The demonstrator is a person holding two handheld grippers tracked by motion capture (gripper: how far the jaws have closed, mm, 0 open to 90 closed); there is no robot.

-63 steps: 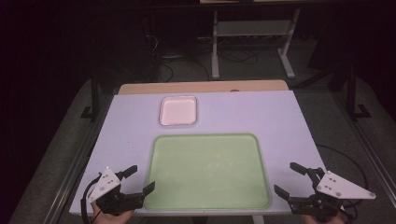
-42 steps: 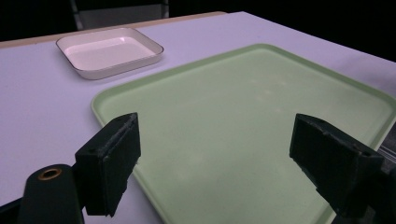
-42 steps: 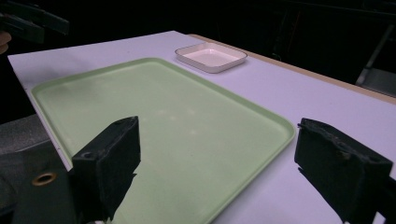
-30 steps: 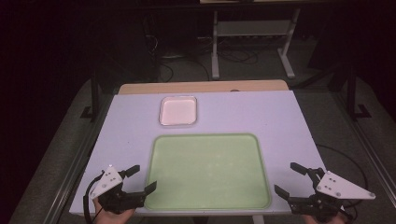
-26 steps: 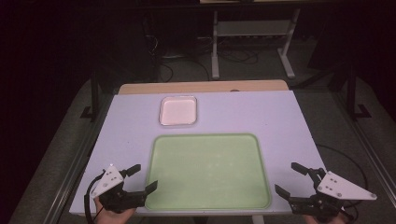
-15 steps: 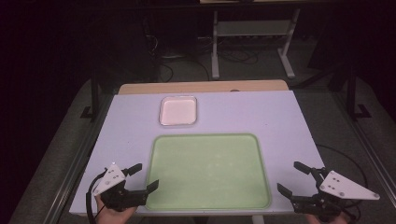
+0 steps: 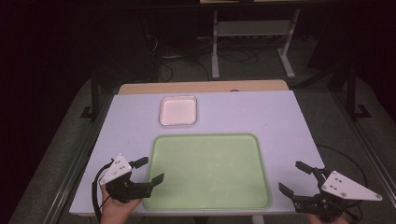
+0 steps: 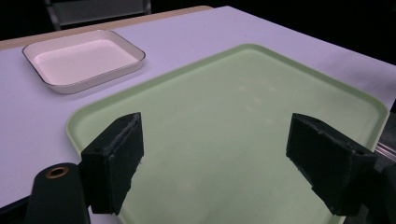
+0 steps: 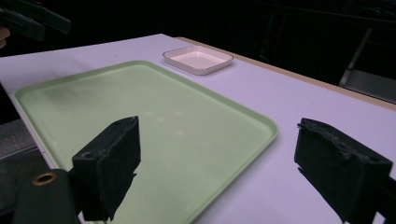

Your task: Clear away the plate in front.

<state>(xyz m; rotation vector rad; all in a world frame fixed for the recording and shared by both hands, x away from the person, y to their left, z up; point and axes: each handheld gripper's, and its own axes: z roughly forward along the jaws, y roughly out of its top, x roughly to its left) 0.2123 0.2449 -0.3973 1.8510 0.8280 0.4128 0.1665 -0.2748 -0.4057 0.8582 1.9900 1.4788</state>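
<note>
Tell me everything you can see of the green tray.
The green tray is a large pale green rectangle with rounded corners and a low raised rim, plastic by its look, matte with faint sheen. It lies flat and empty on the white table at the near edge, just in front of the small white dish, apart from it. The left gripper hovers at its near left corner.

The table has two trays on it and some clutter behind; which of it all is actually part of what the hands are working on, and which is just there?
In hand:
green tray, between the two grippers
left gripper, open, at the tray's near left corner
right gripper, open, beside the tray's near right corner

Just there:
small white dish, empty, farther back
metal stand and cables on the floor
</note>
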